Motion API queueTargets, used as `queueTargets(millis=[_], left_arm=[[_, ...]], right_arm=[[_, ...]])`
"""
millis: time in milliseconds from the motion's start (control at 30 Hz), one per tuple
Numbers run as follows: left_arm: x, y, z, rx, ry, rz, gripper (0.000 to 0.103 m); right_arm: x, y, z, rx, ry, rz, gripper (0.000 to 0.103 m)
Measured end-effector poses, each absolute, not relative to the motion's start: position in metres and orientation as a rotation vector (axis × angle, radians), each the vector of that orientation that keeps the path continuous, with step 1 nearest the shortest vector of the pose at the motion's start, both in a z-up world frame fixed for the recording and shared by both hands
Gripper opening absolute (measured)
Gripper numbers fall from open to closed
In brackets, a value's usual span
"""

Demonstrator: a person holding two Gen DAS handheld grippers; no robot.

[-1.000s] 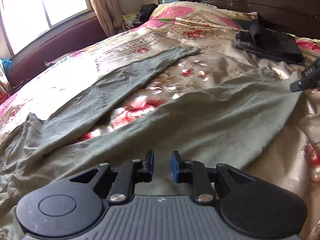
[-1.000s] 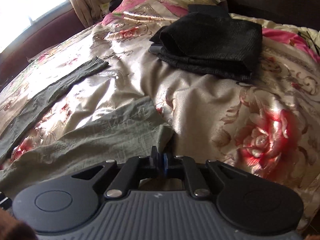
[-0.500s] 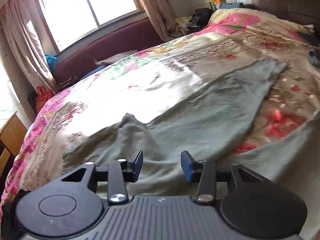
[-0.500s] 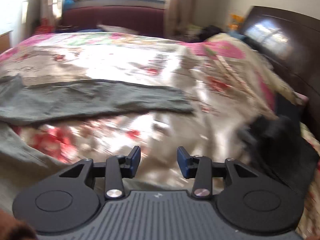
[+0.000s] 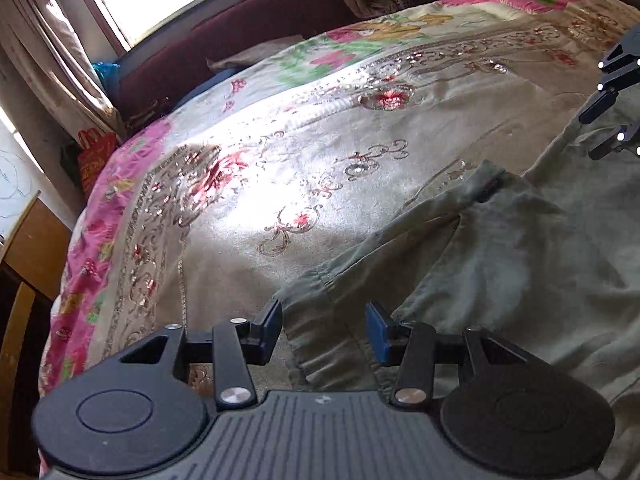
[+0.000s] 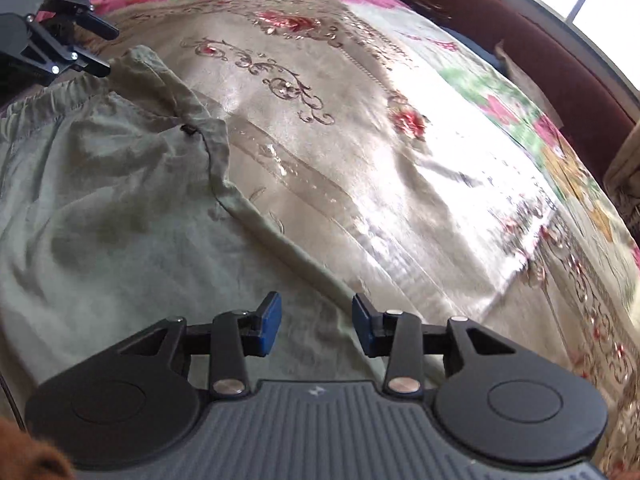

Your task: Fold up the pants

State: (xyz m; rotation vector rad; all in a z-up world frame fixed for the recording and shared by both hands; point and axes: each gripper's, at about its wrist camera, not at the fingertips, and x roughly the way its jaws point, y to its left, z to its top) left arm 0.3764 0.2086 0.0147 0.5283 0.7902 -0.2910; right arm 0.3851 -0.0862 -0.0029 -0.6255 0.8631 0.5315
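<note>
Grey-green pants (image 5: 500, 264) lie spread on the floral bedspread (image 5: 288, 168). In the left wrist view my left gripper (image 5: 324, 330) is open, its jaws on either side of the waistband corner (image 5: 320, 320) without closing on it. In the right wrist view my right gripper (image 6: 316, 322) is open just above the pants' long side edge (image 6: 120, 220). Each gripper shows in the other's view: the right one at the right edge (image 5: 612, 100), the left one at the top left (image 6: 68, 44) by the waistband.
A maroon sofa or bench (image 5: 240, 40) runs under the window beyond the bed. Curtains (image 5: 60, 60) hang at the left. A wooden piece of furniture (image 5: 24, 248) stands at the bed's left side. The bedspread (image 6: 400, 160) stretches right of the pants.
Both grippers swung away from the leg ends and the black clothes toward the waistband end. The right gripper, shut a second ago, now stands open. The left jaws have opened wider.
</note>
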Motion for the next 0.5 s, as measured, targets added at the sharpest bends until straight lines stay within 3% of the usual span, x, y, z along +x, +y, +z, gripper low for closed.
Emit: queueTargets(millis=[267, 500], left_arm=[[0.408, 0.207, 0.002, 0.632, 0.852, -0.465, 0.061], [0.420, 0.215, 0.012, 0.616, 0.918, -0.573, 0.061]], right_arm=[[0.420, -0.072, -0.022, -0.785, 0.959, 0.625, 0.040], [0.447, -0.071, -0.026, -0.764, 1.135, 0.733, 0.041]])
